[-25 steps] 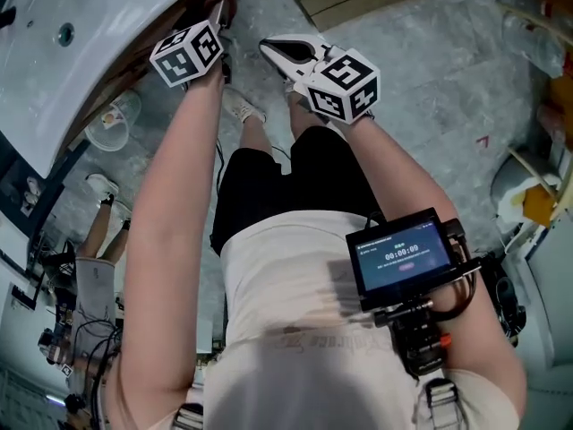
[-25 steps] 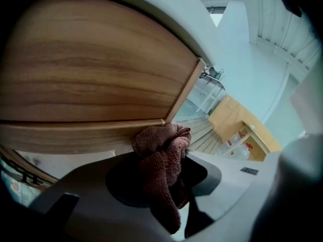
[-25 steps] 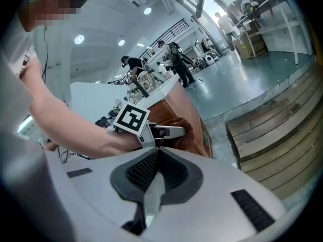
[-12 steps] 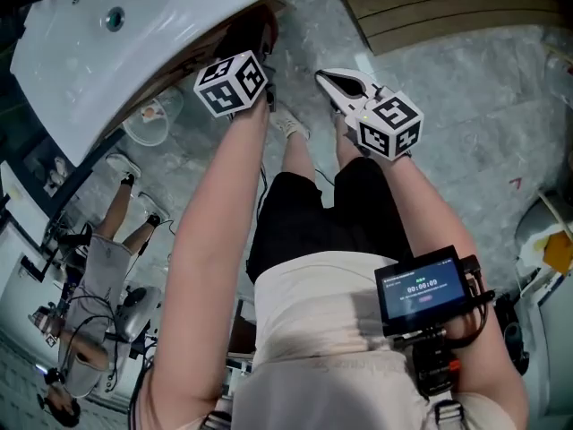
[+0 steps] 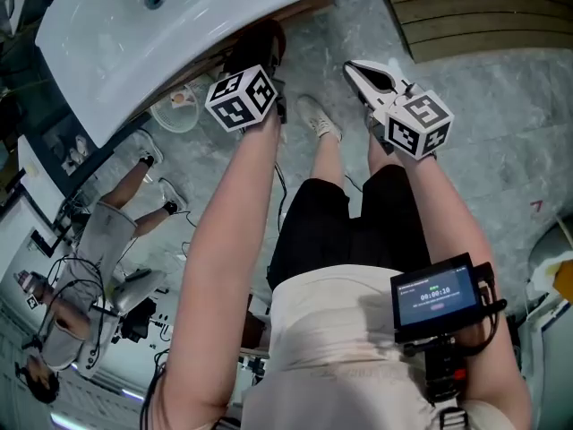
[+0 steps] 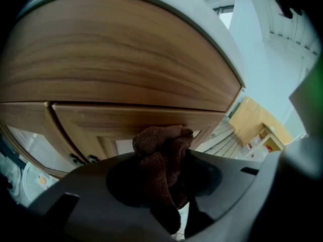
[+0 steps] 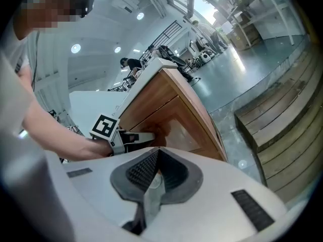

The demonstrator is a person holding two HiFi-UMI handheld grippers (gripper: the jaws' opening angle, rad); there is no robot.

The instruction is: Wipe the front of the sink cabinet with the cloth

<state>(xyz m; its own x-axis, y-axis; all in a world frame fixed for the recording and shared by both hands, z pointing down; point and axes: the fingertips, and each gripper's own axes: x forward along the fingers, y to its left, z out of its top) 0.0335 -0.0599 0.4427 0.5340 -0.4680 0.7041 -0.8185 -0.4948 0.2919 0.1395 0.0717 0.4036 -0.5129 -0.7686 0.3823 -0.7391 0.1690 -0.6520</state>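
Note:
The sink cabinet [image 6: 126,74] is curved light wood with a door panel, set under a white sink [image 5: 179,16]. My left gripper [image 6: 164,173] is shut on a bunched brown cloth [image 6: 161,147], which is up against the cabinet front below the curved top band. In the head view the left gripper [image 5: 258,56] reaches under the sink rim. The right gripper view shows the cloth [image 7: 157,133] against the wood of the cabinet [image 7: 181,110]. My right gripper [image 7: 151,178] is shut on nothing. It hangs [image 5: 365,72] over the floor, right of the cabinet and apart from it.
Wooden steps [image 5: 483,7] rise to the right of the cabinet, also the steps [image 7: 282,120]. A round white object [image 5: 175,110] lies on the marble floor under the sink's left end. A person [image 5: 98,240] stands at the left. A small screen [image 5: 436,294] hangs at my chest.
The head view has swung, so sink and both grippers now sit further right in it. The left gripper with the cloth stays close under the sink rim; the right gripper stays shut beside it.

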